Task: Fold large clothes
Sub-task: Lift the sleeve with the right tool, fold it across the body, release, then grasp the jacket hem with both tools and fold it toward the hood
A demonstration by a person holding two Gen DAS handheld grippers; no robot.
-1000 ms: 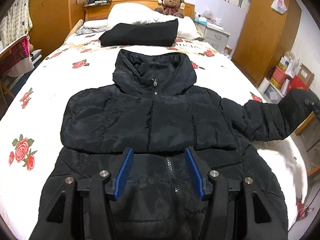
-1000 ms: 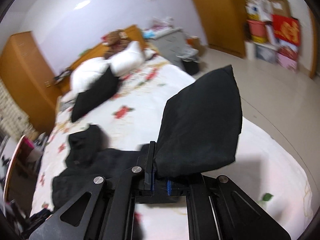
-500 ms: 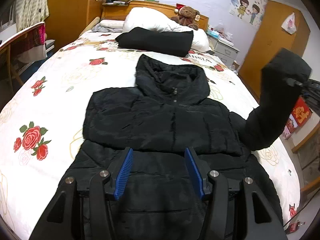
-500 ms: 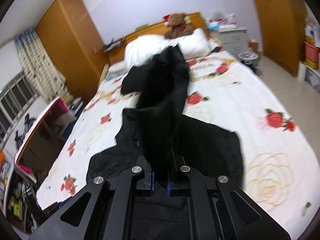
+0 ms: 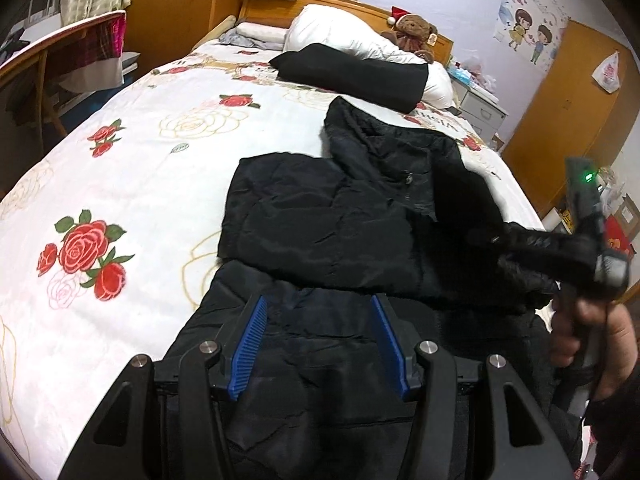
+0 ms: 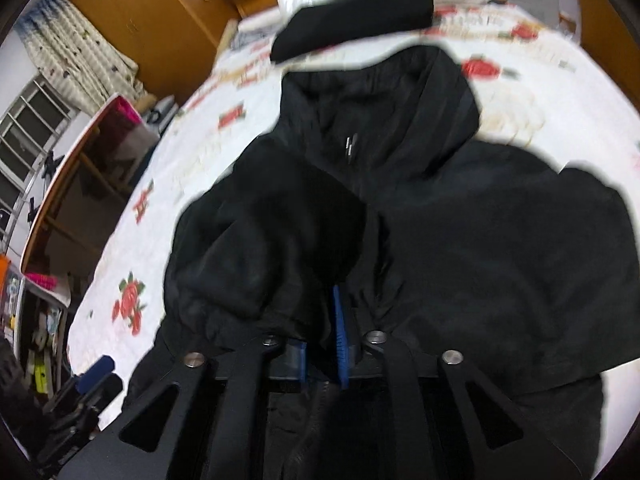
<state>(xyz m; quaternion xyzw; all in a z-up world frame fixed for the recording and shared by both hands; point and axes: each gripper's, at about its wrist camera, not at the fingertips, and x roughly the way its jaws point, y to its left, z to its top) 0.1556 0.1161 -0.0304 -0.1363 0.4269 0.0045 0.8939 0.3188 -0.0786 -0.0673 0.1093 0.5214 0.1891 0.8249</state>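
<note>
- Black puffy hooded jacket [image 5: 328,224] lies front-up, zipped, on the bed; its lower hem is nearest the left wrist camera, its hood [image 5: 384,140] toward the headboard.
- Left gripper [image 5: 318,344] hovers over the lower front of the jacket, blue pads spread apart, nothing between them.
- Right gripper [image 6: 320,332], held in a person's hand [image 5: 592,332], reaches over the jacket's chest from the right side of the left view. Its jaws have just been opening; a narrow gap shows between the blue pads [image 6: 340,328], with the black sleeve [image 6: 260,248] bunched between and over them. Whether the pads still press the cloth cannot be told; the view is blurred.
- Sleeve is folded in across the jacket's front, cuff end at the right gripper.
- White bedsheet with red rose print [image 5: 132,184] lies bare around the jacket.
- Farther up the bed: a folded black garment [image 5: 352,72] resting against a white pillow [image 5: 340,32].
- Brown teddy bear with a red hat [image 5: 412,32] sits by the wooden headboard [image 5: 280,4].
</note>
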